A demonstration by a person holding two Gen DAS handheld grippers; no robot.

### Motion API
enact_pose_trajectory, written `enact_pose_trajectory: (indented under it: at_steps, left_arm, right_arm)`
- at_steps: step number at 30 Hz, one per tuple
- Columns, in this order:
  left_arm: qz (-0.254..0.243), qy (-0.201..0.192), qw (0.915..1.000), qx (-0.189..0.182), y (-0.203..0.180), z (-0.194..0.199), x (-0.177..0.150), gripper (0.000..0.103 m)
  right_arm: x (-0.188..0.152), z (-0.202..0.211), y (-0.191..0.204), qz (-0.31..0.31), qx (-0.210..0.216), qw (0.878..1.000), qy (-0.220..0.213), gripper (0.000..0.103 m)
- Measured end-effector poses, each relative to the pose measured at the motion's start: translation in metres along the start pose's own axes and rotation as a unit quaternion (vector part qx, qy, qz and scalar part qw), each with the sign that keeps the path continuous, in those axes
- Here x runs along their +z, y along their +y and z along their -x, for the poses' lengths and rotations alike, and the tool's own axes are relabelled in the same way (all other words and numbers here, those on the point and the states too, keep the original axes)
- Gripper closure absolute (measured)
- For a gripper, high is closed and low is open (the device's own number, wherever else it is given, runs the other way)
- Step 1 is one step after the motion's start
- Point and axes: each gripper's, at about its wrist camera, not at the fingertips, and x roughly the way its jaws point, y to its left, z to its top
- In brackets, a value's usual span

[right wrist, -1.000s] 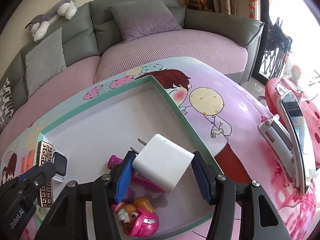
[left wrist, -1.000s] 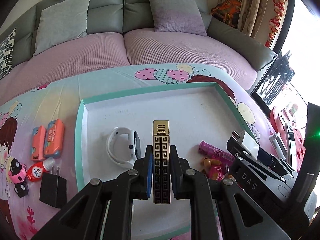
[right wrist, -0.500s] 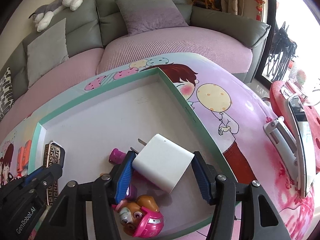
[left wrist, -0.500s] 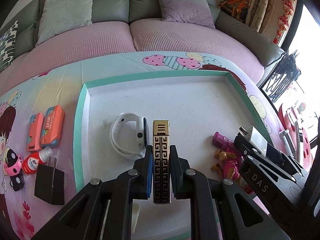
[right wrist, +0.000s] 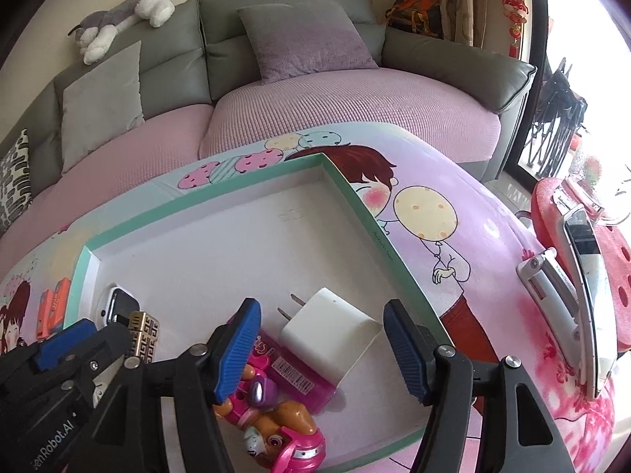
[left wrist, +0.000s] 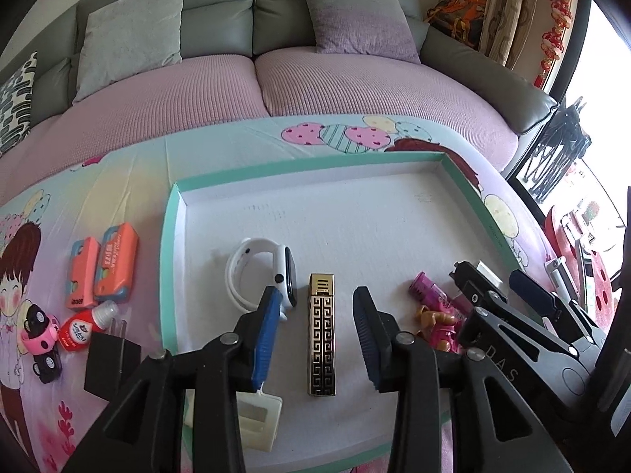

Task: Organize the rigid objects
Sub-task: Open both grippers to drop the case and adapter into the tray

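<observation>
The gold lighter (left wrist: pixel 322 345) is lying flat on the white floor of the tray (left wrist: pixel 172 244), between the jaws of the left gripper (left wrist: pixel 315 339), which have just been opening and are now standing clear of it on both sides, holding nothing. The white charger (right wrist: pixel 330 333) is likewise sitting in the tray, leaning partly on the pink tube (right wrist: pixel 294 372), with the right gripper (right wrist: pixel 319 351) spread around it; its jaws have just been opening too, and neither pad is touching the charger. Beside the lighter the white watch (left wrist: pixel 262 274) is resting, and the toy pup (right wrist: pixel 276 429) is lying near the tray's front edge below the tube. Outside the tray, on the cartoon cloth, the black plug (left wrist: pixel 111 360), the orange boxes (left wrist: pixel 104 272), a small red bottle (left wrist: pixel 83 327) and a toy car (left wrist: pixel 39 341) are waiting. Both tongs seem to be finishing a release, so the placing step looks done for these two pieces. The next move likely calls for lifting each gripper straight back without nudging what it dropped, then reaching left for the things on the cloth.
</observation>
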Motion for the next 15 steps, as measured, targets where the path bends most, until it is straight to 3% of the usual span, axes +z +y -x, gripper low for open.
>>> enact_pose_trajectory:
  at_steps: [8,10,12,15]
  left_arm:
    - [0.02,-0.027,0.9993,0.015,0.016,0.02,0.007,0.062]
    - [0.027,-0.034,0.9988,0.024,0.022,0.023,0.008,0.056]
    - [0.036,-0.038,0.998,0.034,0.029,0.024,0.007,0.038]
    - [0.054,-0.044,0.9957,0.061,0.041,0.025,0.007,0.018]
  right_arm:
    - [0.002,0.003,0.002,-0.002,0.008,1.0,-0.007,0.034]
    - [0.001,0.001,0.005,0.005,0.007,1.0,-0.002,0.034]
    - [0.0,0.0,0.007,0.01,0.007,1.0,-0.002,0.034]
    - [-0.002,-0.001,0.01,0.017,0.008,1.0,-0.005,0.024]
